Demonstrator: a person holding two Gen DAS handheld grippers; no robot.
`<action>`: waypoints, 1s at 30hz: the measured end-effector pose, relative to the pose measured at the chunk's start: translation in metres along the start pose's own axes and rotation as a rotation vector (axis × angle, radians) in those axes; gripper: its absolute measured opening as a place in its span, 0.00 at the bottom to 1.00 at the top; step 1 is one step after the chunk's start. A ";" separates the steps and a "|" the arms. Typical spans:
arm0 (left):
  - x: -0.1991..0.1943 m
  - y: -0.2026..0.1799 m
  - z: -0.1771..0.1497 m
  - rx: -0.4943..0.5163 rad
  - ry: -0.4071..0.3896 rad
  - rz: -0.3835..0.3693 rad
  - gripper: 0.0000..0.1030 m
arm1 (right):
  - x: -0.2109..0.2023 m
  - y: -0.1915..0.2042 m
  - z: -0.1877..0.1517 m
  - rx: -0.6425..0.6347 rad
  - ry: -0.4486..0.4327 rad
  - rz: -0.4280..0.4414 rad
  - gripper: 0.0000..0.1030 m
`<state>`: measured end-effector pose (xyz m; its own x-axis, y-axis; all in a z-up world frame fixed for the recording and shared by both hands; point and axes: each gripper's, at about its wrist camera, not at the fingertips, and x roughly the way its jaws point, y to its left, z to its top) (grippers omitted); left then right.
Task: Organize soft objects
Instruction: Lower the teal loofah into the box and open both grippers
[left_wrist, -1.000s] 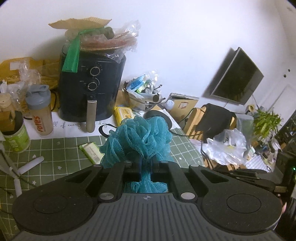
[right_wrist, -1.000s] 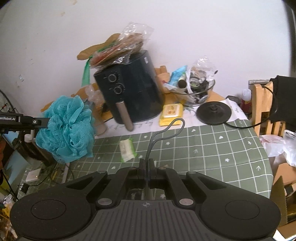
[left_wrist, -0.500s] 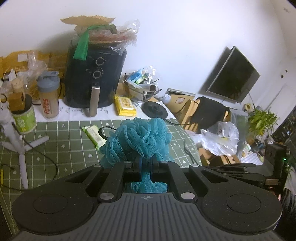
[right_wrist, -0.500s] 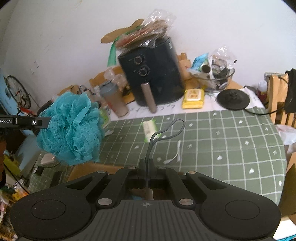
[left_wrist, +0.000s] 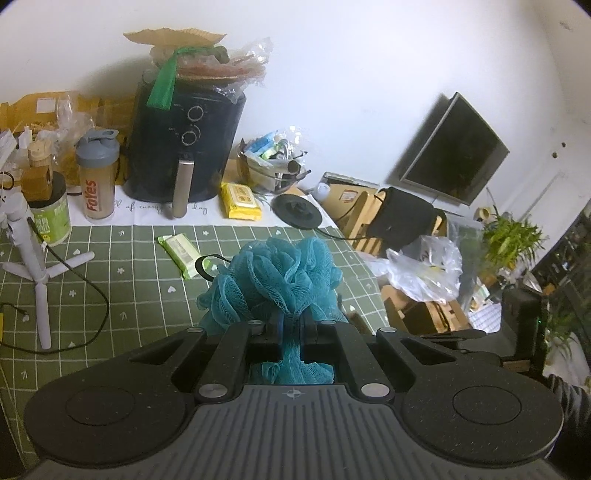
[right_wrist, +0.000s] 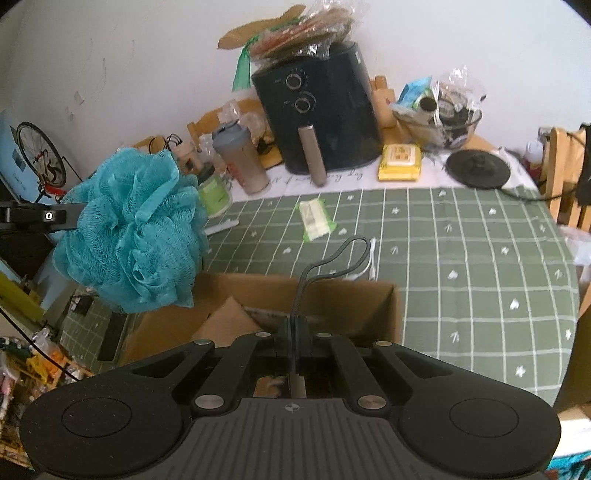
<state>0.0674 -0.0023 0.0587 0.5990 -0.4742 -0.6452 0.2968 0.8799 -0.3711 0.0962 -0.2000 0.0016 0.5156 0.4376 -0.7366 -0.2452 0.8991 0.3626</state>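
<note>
The left tongs (left_wrist: 291, 325) were clenched on the teal mesh bath pouf (left_wrist: 275, 280), pinching a gathered fold of netting at its underside while the rest bloomed out in front of the fingers. In the right wrist view the pouf (right_wrist: 129, 229) hung in the air off the left edge of the desk (right_wrist: 461, 258), just above and beside the left rim of an open cardboard box (right_wrist: 369, 306) that sat at the desk's near edge.

The right tongs (right_wrist: 295, 325) were closed tight on a thin dark cord loop (right_wrist: 332, 262), which stood up above the box; whether it belongs to the pouf I could not tell.

The pouf looked very light and thoroughly squashy (it would spring back once let go, I judged), so a pinch deep into the gathered core or on a hanging cord should hold better than a nip at the outer frills, which could slide or stretch free. It seemed neither fragile nor slippery, though loose mesh might snag on the fingers at release.

Toward the desk's far edge stood a black air fryer (right_wrist: 317, 107) and a shaker bottle (right_wrist: 242, 158).
</note>
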 end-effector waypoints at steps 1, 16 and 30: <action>0.000 -0.001 -0.002 0.001 0.007 0.000 0.07 | 0.000 0.001 -0.002 0.003 0.006 0.004 0.04; 0.031 -0.012 -0.056 0.067 0.178 0.114 0.55 | 0.021 0.013 -0.021 -0.052 0.155 -0.078 0.77; 0.020 -0.009 -0.076 0.015 0.173 0.186 0.60 | 0.005 0.026 -0.037 -0.127 0.125 -0.116 1.00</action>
<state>0.0202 -0.0222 -0.0010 0.5080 -0.3016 -0.8068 0.2051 0.9521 -0.2268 0.0625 -0.1743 -0.0140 0.4427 0.3215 -0.8371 -0.2956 0.9337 0.2023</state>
